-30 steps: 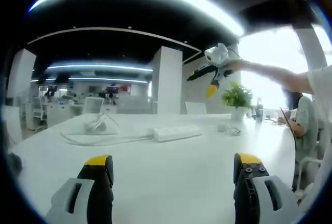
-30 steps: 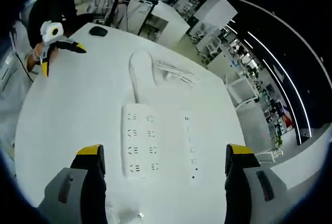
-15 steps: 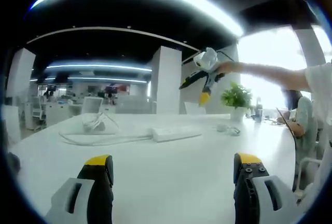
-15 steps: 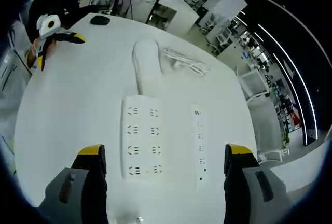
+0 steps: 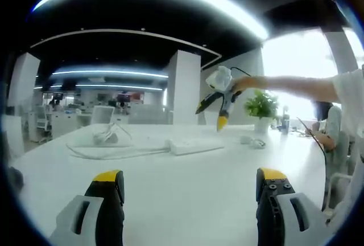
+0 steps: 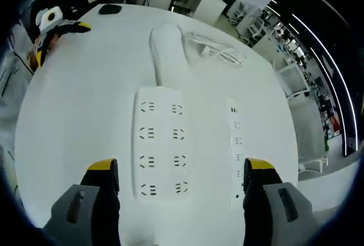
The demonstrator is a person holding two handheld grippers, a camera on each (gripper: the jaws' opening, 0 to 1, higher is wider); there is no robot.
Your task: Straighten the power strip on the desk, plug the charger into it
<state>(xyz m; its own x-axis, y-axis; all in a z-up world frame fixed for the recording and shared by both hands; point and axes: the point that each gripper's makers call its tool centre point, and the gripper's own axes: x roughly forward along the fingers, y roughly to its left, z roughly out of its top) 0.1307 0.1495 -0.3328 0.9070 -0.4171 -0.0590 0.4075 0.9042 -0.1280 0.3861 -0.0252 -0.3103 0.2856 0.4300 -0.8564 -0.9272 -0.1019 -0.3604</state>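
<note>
Since 1 s ago right gripper (image 6: 176, 186) has dropped closer over the power strip (image 6: 161, 142) on the desk (image 6: 68, 115), jaws wide & straddling it, prob. to square it up; left gripper (image 5: 187, 192) idle, wide, holding nothing, low near desk edge.

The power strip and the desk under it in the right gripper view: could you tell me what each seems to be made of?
The power strip looks like moulded white plastic, matte, with rounded corners and crisp socket slots. The desk seems a smooth white laminate or painted board with a faint even sheen and no grain; its core cannot be told.
</note>
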